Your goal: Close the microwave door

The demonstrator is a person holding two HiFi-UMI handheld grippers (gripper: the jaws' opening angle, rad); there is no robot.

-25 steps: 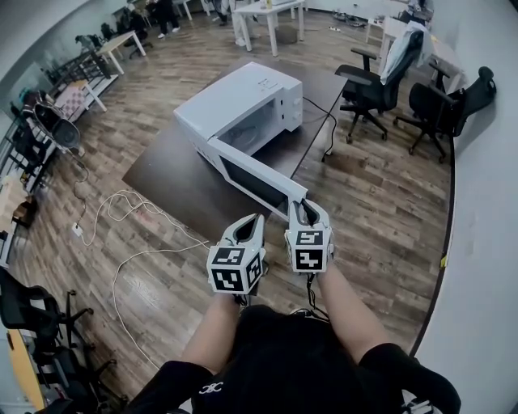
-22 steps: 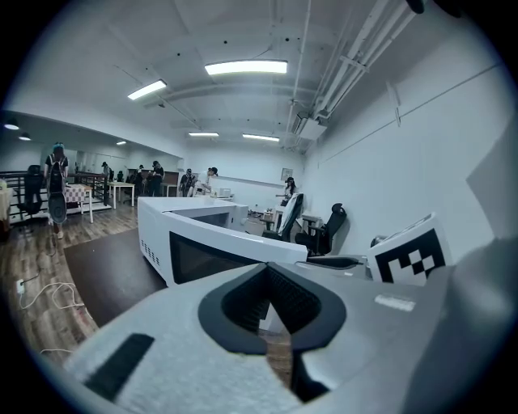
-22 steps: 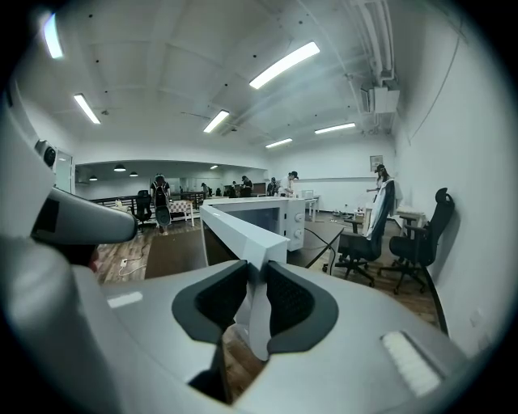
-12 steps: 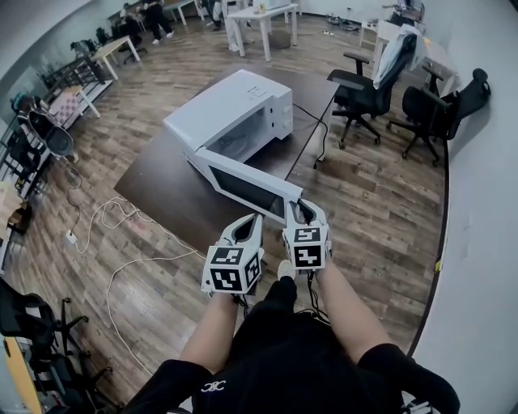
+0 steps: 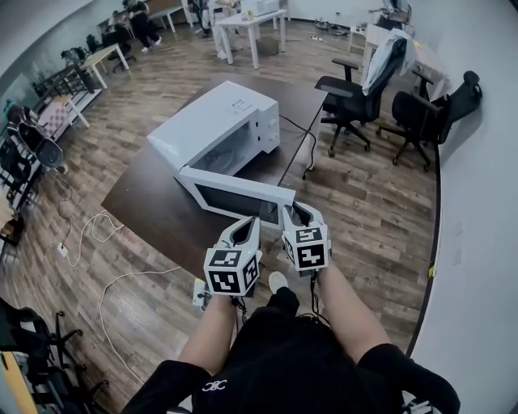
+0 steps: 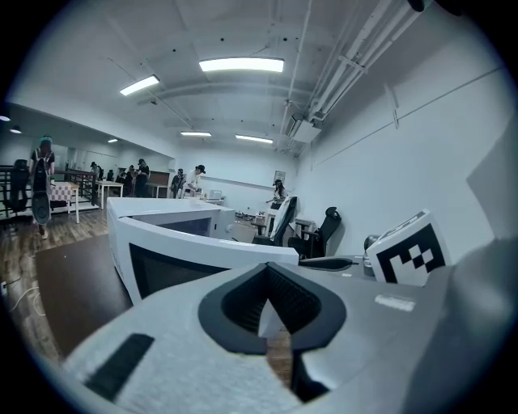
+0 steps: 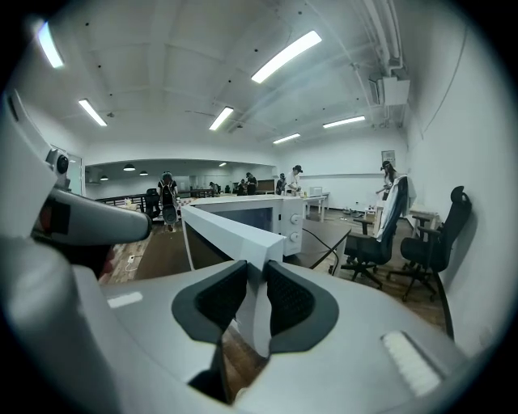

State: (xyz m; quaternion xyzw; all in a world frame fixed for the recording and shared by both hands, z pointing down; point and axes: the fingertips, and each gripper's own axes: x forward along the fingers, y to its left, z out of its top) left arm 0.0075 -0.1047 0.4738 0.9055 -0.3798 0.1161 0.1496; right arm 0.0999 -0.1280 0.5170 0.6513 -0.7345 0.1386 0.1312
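A white microwave (image 5: 214, 121) stands on a dark table (image 5: 150, 206) with its door (image 5: 235, 194) swung out towards me. In the head view my right gripper (image 5: 295, 213) is at the door's free end. The right gripper view shows the door's edge (image 7: 231, 234) pressed between the two pads of that gripper (image 7: 257, 311). Just left of it, my left gripper (image 5: 248, 228) hovers near the door's lower edge. In the left gripper view its tips (image 6: 271, 327) meet with nothing held, and the door's dark window (image 6: 182, 271) lies ahead.
Black office chairs (image 5: 348, 101) stand right of the table, one draped with a white garment. The microwave's cable (image 5: 306, 154) hangs off the table's right side. More cables (image 5: 97, 230) and a power strip (image 5: 198, 293) lie on the wooden floor. People and white tables (image 5: 243, 16) are far back.
The door has swung a little towards the microwave with my right gripper on its edge. Both grippers moved along with it, and the view shifted nearer the table.
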